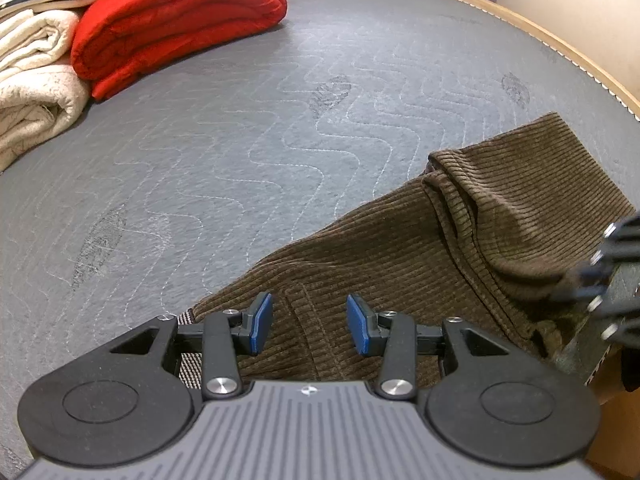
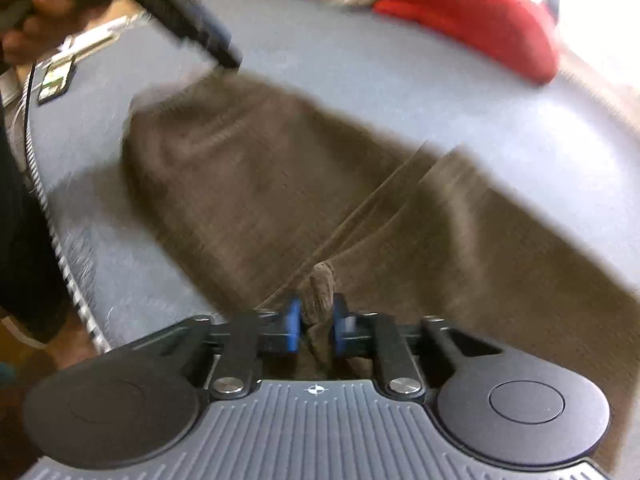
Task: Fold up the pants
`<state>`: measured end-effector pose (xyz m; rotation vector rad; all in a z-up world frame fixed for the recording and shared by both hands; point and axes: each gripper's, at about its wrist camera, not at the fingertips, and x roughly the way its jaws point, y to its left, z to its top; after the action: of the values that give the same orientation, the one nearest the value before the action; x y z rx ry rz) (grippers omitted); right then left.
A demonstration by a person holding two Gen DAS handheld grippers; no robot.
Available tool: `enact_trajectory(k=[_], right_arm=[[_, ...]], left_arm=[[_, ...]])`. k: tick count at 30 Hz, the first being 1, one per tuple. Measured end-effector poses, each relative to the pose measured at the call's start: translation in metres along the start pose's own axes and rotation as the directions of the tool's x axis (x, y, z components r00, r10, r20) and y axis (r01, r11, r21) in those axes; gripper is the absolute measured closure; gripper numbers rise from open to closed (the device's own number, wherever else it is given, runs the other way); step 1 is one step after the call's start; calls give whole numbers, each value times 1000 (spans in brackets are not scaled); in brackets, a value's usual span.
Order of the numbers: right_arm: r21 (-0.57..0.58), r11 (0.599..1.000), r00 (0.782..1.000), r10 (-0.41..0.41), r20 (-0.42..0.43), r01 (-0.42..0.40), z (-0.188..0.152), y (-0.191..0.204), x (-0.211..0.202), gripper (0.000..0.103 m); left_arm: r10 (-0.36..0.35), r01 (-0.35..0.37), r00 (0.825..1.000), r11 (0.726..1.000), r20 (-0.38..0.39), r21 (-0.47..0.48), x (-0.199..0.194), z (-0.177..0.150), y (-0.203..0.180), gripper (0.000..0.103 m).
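So the pants (image 1: 420, 248) are brown corduroy, lying spread across a grey quilted mattress (image 1: 240, 140) with wavy stitching. In the left wrist view they run from the bottom middle up to the right, and a fold of the cloth is lifted into a ridge on the right side.

The left gripper (image 1: 310, 322) sits over the waist end with its blue pads standing apart. Corduroy shows between and under them, but the pads aren't pressing on it, so it's open. A striped bit of lining peeks out at the pants' edge just by the left finger.

The right gripper (image 2: 316, 322) is a different story: its blue pads are pinched on a bunched-up tuft of the brown cloth that sticks up between them. That view is pretty blurry, so the weave can't be made out, but the grip is clear. It also shows up as a dark blur at the right edge of the left view, at the lifted ridge.

In the right view, a hand (image 2: 36, 4) at top left holds the other gripper, its tip down by the far end of the pants.

A folded red blanket (image 1: 172, 24) and some cream ones (image 1: 36, 88) sit at the far side of the mattress, well apart from the pants.
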<state>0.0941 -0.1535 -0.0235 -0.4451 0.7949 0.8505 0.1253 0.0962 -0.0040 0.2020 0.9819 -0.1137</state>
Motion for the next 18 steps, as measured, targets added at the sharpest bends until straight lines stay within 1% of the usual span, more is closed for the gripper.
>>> enact_trajectory(k=[2, 3, 4, 6, 8, 9, 10, 11, 12, 14, 15, 16, 17, 18], right_arm=[[32, 999, 998, 16, 66, -18, 3, -5, -21, 88], [17, 999, 997, 38, 72, -39, 1, -3, -26, 88], [-15, 998, 997, 59, 54, -58, -3, 2, -27, 88], [-94, 993, 997, 73, -14, -73, -15, 17, -18, 86], [-154, 985, 996, 62, -59, -71, -24, 30, -6, 77], [-188, 981, 998, 41, -56, -50, -27, 37, -3, 71], [-222, 975, 999, 19, -45, -29, -29, 43, 0, 55], [-246, 969, 999, 4, -36, -13, -31, 47, 1, 44], [-263, 965, 1000, -10, -27, 2, -32, 51, 3, 41], [-299, 954, 998, -47, -36, 34, -35, 54, 10, 41], [-327, 943, 996, -77, -41, 60, -36, 55, 15, 43], [-349, 934, 994, -100, -52, 76, -37, 54, 19, 48], [-347, 935, 993, -96, -61, 69, -35, 52, 20, 66], [-315, 948, 995, -75, -64, 51, -31, 45, 17, 72]], left_arm=[[-3, 3, 1000, 1000, 3, 1, 0, 1, -1, 57], [-5, 5, 1000, 1000, 3, 3, 0, 0, -1, 57], [-5, 5, 1000, 1000, 2, 6, 0, 0, -2, 57], [-3, 3, 1000, 1000, -3, 16, 2, 1, -4, 57], [-5, 5, 1000, 1000, -7, 19, 3, 2, -7, 57], [-7, 7, 1000, 1000, -8, 20, 3, 2, -8, 57], [-8, 8, 1000, 1000, -9, 22, 4, 3, -10, 57], [-11, 11, 1000, 1000, -10, 25, 4, 3, -12, 57], [-12, 13, 1000, 999, -10, 29, 4, 4, -13, 57], [-13, 13, 1000, 999, -11, 39, 5, 6, -17, 57], [-12, 13, 1000, 999, -11, 42, 6, 5, -17, 57], [-11, 12, 1000, 999, -12, 43, 7, 6, -18, 57], [-11, 11, 1000, 999, -13, 43, 7, 6, -18, 57], [-10, 10, 1000, 999, -13, 42, 8, 6, -17, 57]])
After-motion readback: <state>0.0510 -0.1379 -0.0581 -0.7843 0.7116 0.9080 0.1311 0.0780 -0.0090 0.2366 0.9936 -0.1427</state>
